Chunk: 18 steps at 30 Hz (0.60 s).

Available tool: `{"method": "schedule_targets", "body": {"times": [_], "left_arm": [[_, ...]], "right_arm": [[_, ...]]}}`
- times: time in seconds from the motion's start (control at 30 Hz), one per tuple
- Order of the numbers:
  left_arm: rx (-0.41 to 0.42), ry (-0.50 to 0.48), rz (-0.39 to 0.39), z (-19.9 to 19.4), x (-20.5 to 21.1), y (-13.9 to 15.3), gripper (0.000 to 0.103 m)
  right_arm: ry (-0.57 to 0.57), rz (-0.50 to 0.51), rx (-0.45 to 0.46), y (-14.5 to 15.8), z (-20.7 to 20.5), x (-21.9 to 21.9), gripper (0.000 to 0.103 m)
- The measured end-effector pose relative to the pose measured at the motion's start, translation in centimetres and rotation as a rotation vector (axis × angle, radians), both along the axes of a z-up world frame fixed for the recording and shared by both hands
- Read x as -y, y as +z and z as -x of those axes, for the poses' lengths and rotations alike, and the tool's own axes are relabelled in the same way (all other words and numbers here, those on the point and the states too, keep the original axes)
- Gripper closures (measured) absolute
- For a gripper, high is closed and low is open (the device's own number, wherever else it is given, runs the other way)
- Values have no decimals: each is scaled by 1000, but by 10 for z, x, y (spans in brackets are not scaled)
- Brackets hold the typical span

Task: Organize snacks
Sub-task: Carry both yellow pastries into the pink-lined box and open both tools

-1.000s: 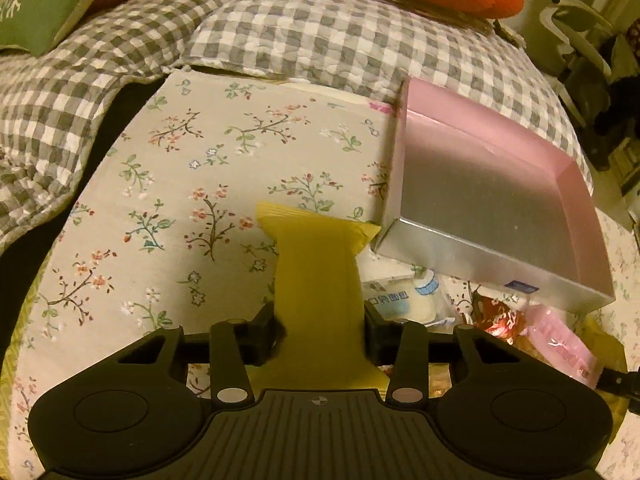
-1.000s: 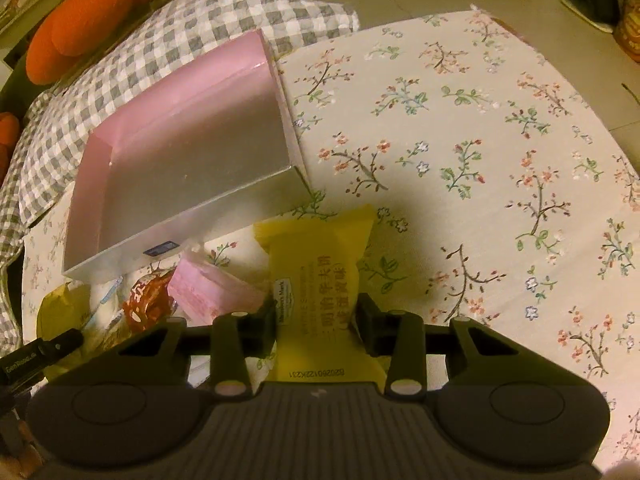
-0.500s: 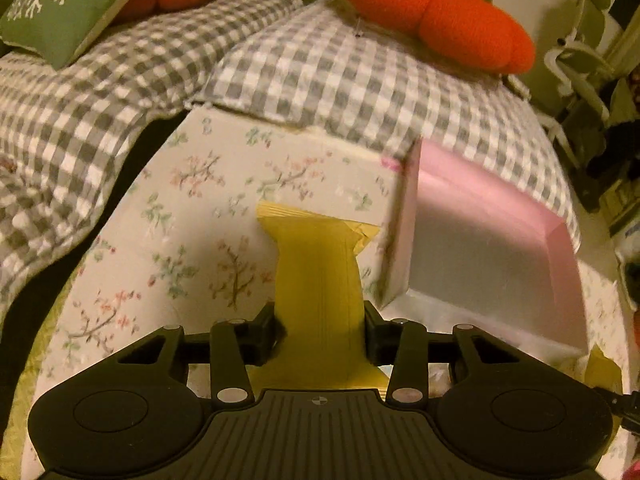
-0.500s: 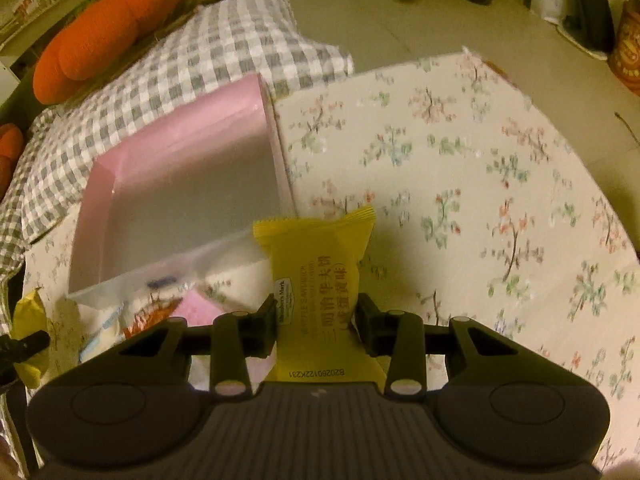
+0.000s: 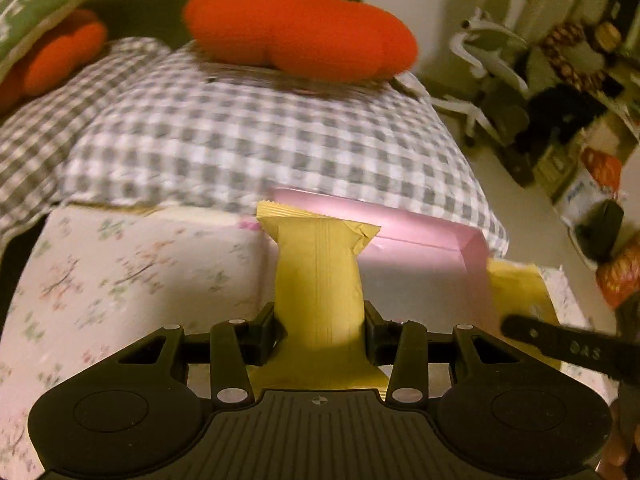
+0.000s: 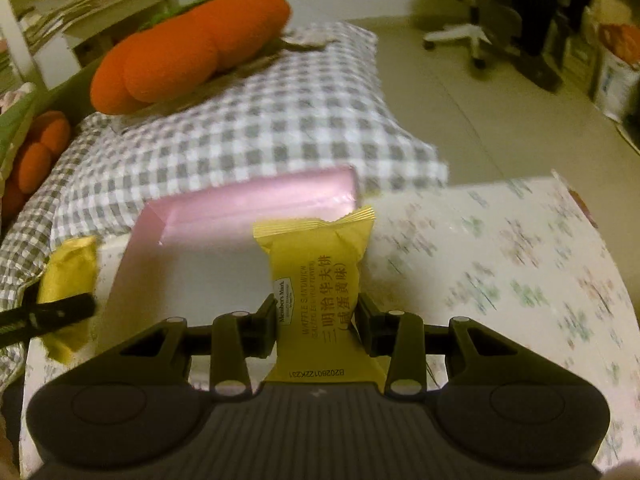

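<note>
My left gripper [image 5: 320, 330] is shut on a plain yellow snack packet [image 5: 318, 280], held up in front of the pink-lined box [image 5: 432, 240]. My right gripper [image 6: 316, 324] is shut on a yellow waffle sandwich packet [image 6: 320, 276] with printed text, held up near the right end of the same box [image 6: 248, 204]. Each gripper shows in the other's view: the right gripper's finger [image 5: 568, 346] and its packet [image 5: 516, 284] at the right, the left gripper's finger [image 6: 44, 314] and its packet [image 6: 70, 272] at the left. Both views are motion-blurred.
The box sits on a floral cloth [image 5: 120, 264] [image 6: 500, 260]. Behind it lie a grey checked pillow [image 5: 260, 140] and orange plush cushions [image 5: 300, 28] [image 6: 188, 48]. A white office chair [image 6: 460, 12] and bags [image 5: 600, 200] stand on the floor to the right.
Both grippers have lifted with their packets and tilted up, so the box looks lower and flatter. The loose snacks in front of the box have dropped out of view.
</note>
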<state>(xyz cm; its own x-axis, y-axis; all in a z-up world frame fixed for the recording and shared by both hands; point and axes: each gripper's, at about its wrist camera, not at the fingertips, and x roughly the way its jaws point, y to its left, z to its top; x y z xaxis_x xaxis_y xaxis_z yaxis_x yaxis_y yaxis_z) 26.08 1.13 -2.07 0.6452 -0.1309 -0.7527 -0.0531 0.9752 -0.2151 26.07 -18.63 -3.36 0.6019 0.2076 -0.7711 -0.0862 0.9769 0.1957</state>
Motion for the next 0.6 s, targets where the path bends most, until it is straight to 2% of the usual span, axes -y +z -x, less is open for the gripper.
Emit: {"method": "schedule_targets", "body": {"times": [0.2,0.5,0.57,0.6], "left_arm": [[3,-47,-55,-21,14,-22,63],[-36,-54,-155,-30,19,-51,62],[-40,-47,-163,-30,18,-53,60],[-38,-48,-154,-30,17,-52,59]], "right_arm": [[22,21,20,-10,-18,-9,67],[33,59,-25,-37,-27,-24,66],[33,64,-32,-39,-26,-25,64],[26,72,-31,-38,-25,-25,60]]}}
